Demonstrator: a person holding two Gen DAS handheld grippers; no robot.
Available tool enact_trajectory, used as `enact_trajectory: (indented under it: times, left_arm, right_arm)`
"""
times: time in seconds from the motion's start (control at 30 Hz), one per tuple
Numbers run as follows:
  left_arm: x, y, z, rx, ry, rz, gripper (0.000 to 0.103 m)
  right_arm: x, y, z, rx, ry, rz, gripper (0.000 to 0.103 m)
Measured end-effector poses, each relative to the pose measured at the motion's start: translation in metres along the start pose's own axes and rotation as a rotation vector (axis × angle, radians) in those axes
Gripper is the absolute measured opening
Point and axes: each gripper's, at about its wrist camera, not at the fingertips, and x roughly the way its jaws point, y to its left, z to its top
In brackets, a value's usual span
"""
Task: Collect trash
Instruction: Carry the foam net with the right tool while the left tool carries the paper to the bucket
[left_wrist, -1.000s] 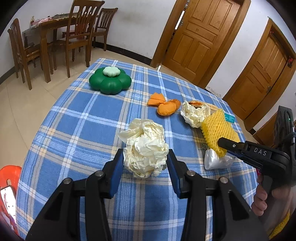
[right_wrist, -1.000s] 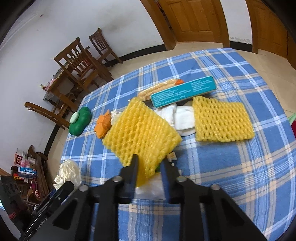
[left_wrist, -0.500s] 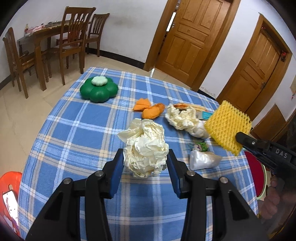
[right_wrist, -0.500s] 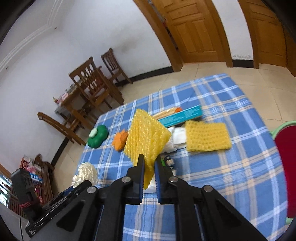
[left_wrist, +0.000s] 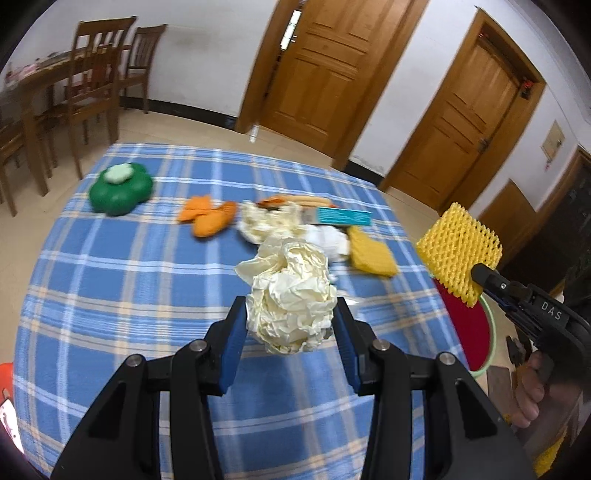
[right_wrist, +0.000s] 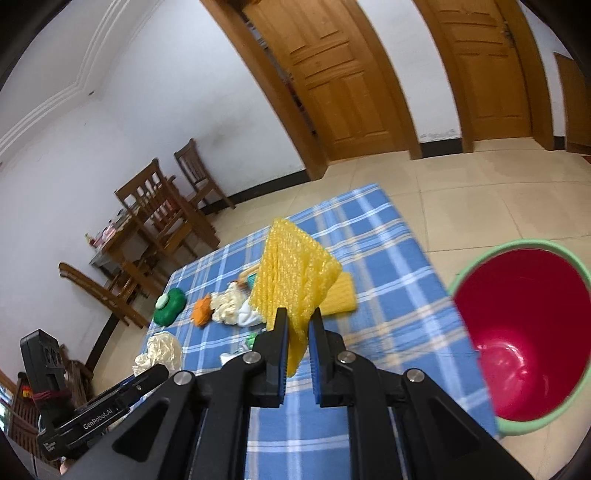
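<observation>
Trash: we see left gripper (left_wrist: 290, 328) jaws part-open, clamped on crumpled paper ball (left_wrist: 290, 291) above bench (left_wrist: 122, 280) | right gripper (right_wrist: 297, 334) jaws near-closed, pinching yellow foam net (right_wrist: 291, 273) beside red bin (right_wrist: 517, 347).

A blue, white and tan checked tablecloth (left_wrist: 110, 280) is covering the table. Cream crumpled paper (left_wrist: 291, 295) is sitting between blue pads (left_wrist: 233, 343). Beyond it, a green flower-shaped piece (left_wrist: 120, 188) and orange scraps (left_wrist: 208, 218) are lying. A yellow foam net (right_wrist: 291, 273) is showing beside a red bucket (right_wrist: 517, 332) with a green rim.
</observation>
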Motion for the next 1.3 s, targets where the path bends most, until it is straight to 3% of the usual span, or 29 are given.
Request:
enact_trajectory:
  times: [0.37, 0.63, 1.3]
  left_arm:
    - [0.015, -0.072, 0.004, 0.136, 0.046, -0.106, 0.046]
    - [0.027, -0.115, 0.008, 0.205, 0.069, -0.161, 0.046]
    - [0.068, -0.178, 0.003, 0.325, 0.133, -0.254, 0.046]
  right_arm:
    - [-0.046, -0.041, -0.003, 0.038, -0.069, -0.073, 0.012]
    - [-0.056, -0.063, -0.007, 0.076, -0.072, -0.12, 0.012]
    - [-0.061, -0.129, -0.021, 0.174, -0.061, -0.269, 0.012]
